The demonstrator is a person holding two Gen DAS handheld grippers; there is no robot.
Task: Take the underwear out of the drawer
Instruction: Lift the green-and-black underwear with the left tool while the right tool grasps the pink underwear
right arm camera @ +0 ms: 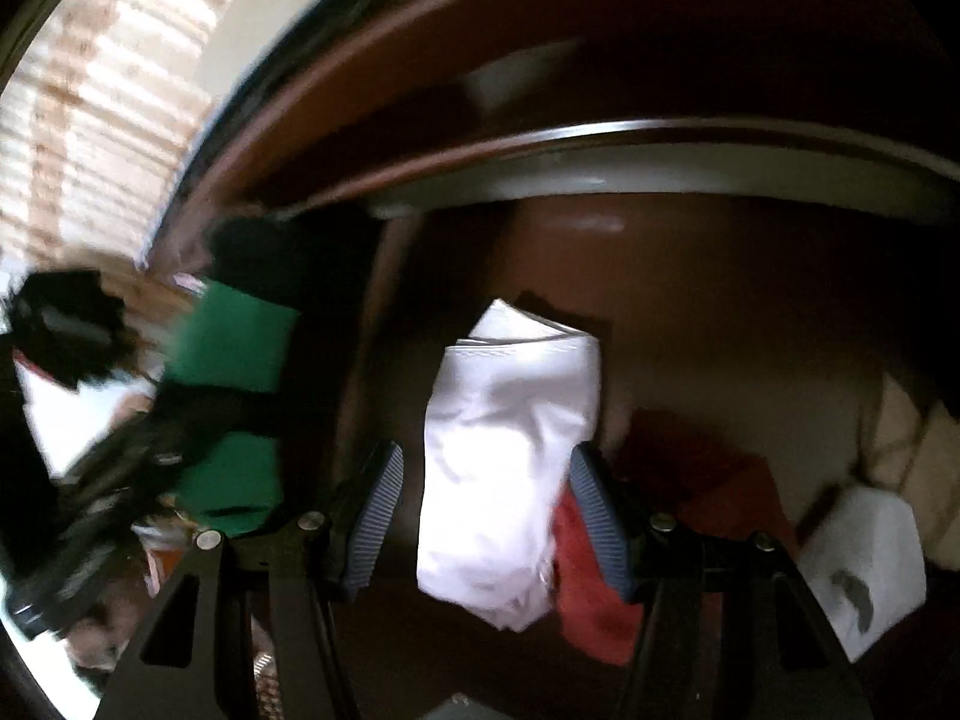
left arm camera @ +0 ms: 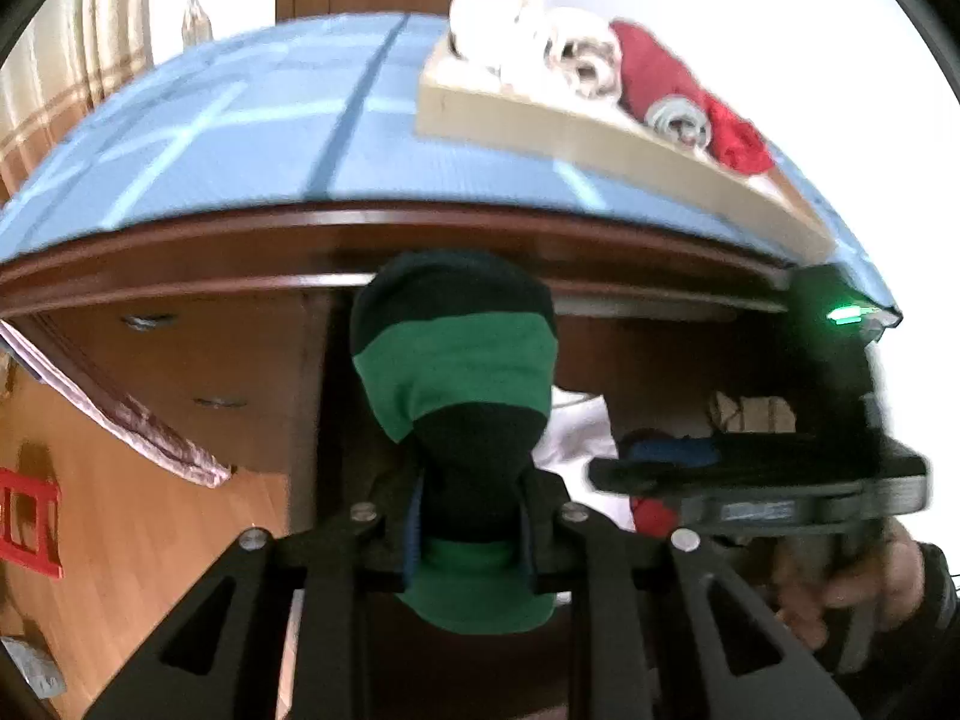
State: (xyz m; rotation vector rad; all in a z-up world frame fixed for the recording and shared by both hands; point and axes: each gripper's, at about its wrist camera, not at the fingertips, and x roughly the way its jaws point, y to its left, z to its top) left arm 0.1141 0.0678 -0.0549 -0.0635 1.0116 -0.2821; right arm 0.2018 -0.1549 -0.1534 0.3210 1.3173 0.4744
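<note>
The jaws of the left gripper (left arm camera: 474,516) are clamped tight on a rolled piece of green-and-black striped underwear (left arm camera: 456,372), a soft knit bundle that bulges out rounded above the pads at the centre of the left wrist view and pokes out green below them. The jaws of the right gripper (right arm camera: 486,516) stand partly apart, their ribbed blue-grey pads (right arm camera: 375,507) on either side of a folded white underwear piece (right arm camera: 510,462) of smooth, crinkled cotton; whether the pads touch it is hard to tell through the blur.

That white piece lies in the dark brown wooden drawer (right arm camera: 690,300), with a red cloth (right arm camera: 591,588) just beside it at lower right and a white folded item with a dark mark (right arm camera: 858,576) at the far right. In the right wrist view the striped bundle appears at the left, outside the drawer's edge.

At upper right of the left wrist view a pale wooden tray (left arm camera: 576,132) rests on a blue checked cloth (left arm camera: 240,126), holding white and red rolled fabrics (left arm camera: 600,54). The glossy, curved reddish-brown edge of the furniture (left arm camera: 180,240) runs below the cloth.
</note>
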